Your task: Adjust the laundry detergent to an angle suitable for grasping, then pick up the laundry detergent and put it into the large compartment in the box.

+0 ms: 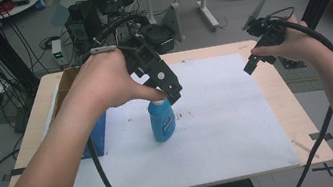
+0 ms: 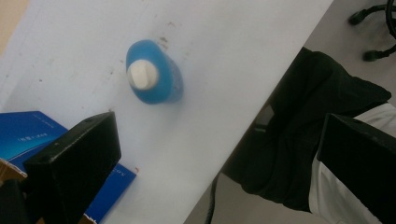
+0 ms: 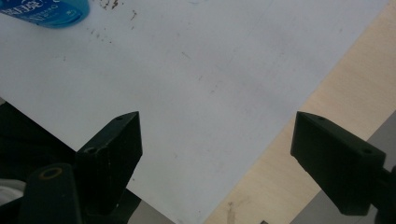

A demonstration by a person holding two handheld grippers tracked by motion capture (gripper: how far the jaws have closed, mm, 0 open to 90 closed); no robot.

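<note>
A blue bottle [image 1: 162, 122] with a white cap stands upright on the white sheet [image 1: 228, 114], left of the middle. My left gripper [image 1: 173, 92] hovers just above its cap, pointing down. In the left gripper view the bottle [image 2: 163, 81] lies ahead and below, and the left gripper [image 2: 217, 154] is open with nothing between its jaws. My right gripper [image 1: 256, 61] is held in the air over the sheet's far right part. Its jaws stand wide apart in the right gripper view, where the right gripper [image 3: 219, 149] is open over bare sheet and the bottle [image 3: 46, 11] shows at the top left.
A flat blue box [image 1: 95, 135] lies at the sheet's left side, beside an open cardboard box [image 1: 64, 82]. The wooden table edge [image 1: 298, 108] runs along the right. Cables trail from both grippers. Equipment and boxes stand on the floor beyond the table.
</note>
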